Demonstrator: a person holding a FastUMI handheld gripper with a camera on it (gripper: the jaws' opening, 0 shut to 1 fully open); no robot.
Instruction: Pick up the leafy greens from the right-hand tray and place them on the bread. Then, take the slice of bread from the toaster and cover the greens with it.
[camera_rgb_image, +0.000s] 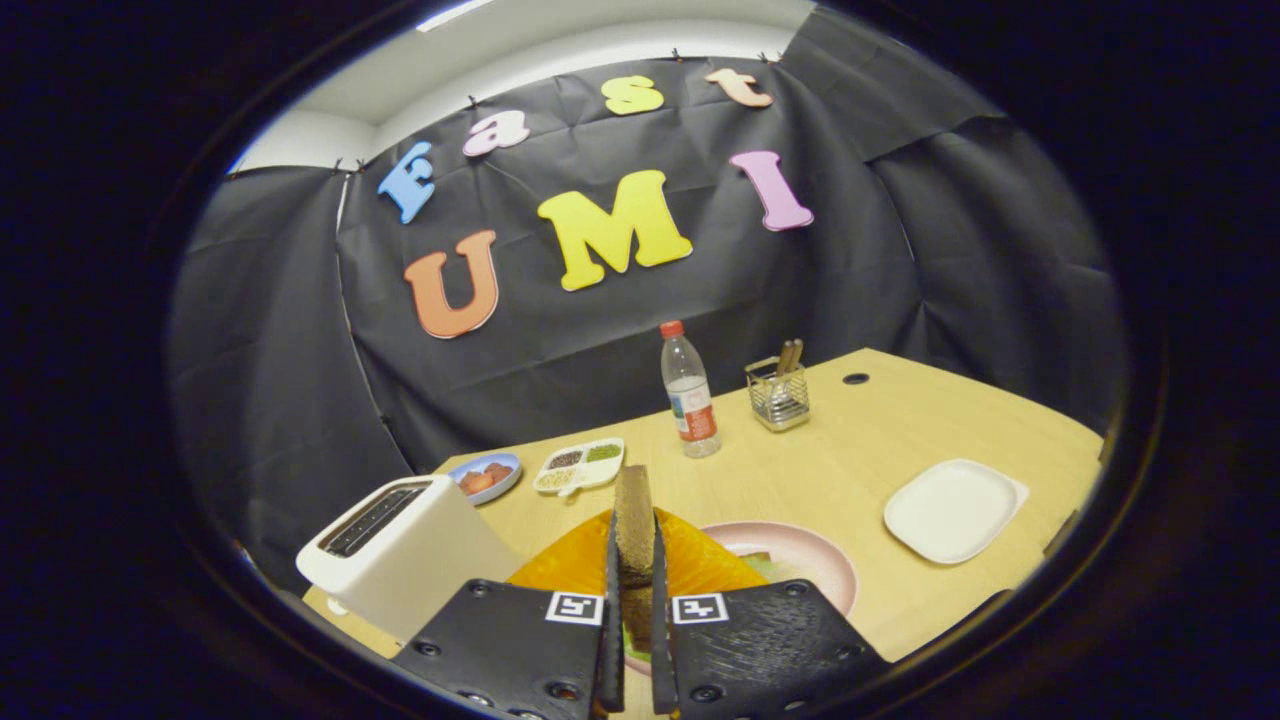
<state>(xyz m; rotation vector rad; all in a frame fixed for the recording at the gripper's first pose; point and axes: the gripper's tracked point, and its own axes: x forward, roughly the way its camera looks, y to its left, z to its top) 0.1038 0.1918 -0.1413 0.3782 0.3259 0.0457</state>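
Observation:
My gripper (634, 560) is shut on a slice of bread (633, 520), which stands on edge between the two fingers and sticks up past their tips. The white toaster (400, 555) sits just left of the fingers, its slots dark. Beneath and just beyond the fingers lies a pink plate (805, 560) on an orange mat (570, 565). A bit of green and bread (760, 560) shows on the plate right of the fingers, mostly hidden by them. The white tray (955, 510) stands to the right, bare.
Further back on the wooden table (830, 440) stand a water bottle (690, 395), a wire holder with utensils (778, 392), a divided dish of seasonings (580, 465) and a small blue dish with red pieces (485, 475). A cable hole (855, 379) is near the far edge.

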